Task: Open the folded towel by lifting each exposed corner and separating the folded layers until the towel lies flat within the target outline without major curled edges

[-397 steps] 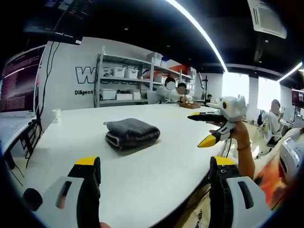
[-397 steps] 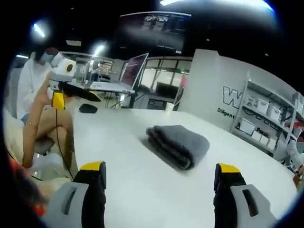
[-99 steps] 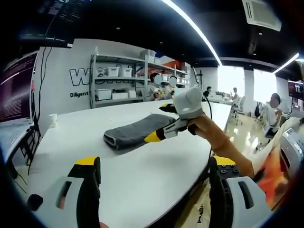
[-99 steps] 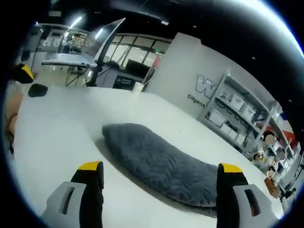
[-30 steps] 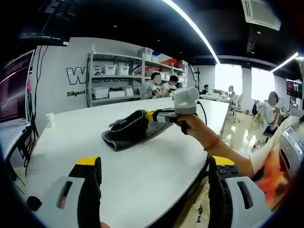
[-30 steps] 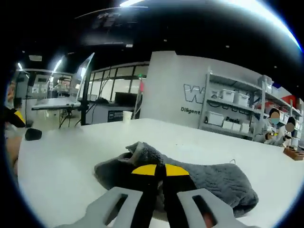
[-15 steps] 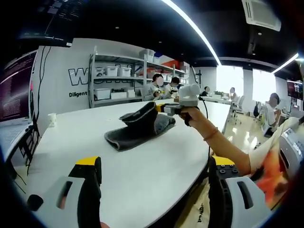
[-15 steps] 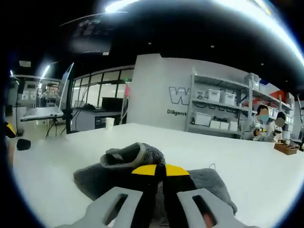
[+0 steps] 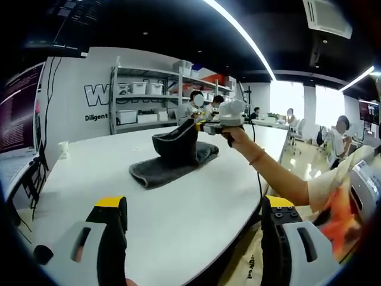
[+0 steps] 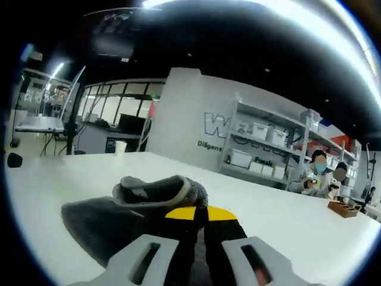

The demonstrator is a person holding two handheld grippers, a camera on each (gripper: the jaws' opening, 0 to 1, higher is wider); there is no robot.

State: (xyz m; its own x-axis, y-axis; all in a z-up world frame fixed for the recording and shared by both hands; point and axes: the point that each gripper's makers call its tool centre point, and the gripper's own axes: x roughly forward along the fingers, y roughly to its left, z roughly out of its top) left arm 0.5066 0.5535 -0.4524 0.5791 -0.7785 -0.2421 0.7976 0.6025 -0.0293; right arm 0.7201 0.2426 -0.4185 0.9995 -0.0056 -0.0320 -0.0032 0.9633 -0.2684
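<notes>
Grey towel [image 9: 172,158] is being peeled open on the white table [image 9: 196,202], one layer pinched and raised by the right gripper [image 9: 199,126].

The right gripper's jaws are pressing together on a fold of the towel [image 10: 155,205], their yellow tips meeting in the right gripper view, and the lifted layer is standing up above the rest, which is lying near the table's middle. The left gripper [image 9: 193,205] is hanging well back near the table edge with its jaws wide apart, holding nothing. The risk, as I judge it, is that with nothing pinning the lower layers the whole towel is likely to drag or bunch, or the thick pile may be slipping from the pinch, leaving a curled edge. No target outline is showing on the table.
</notes>
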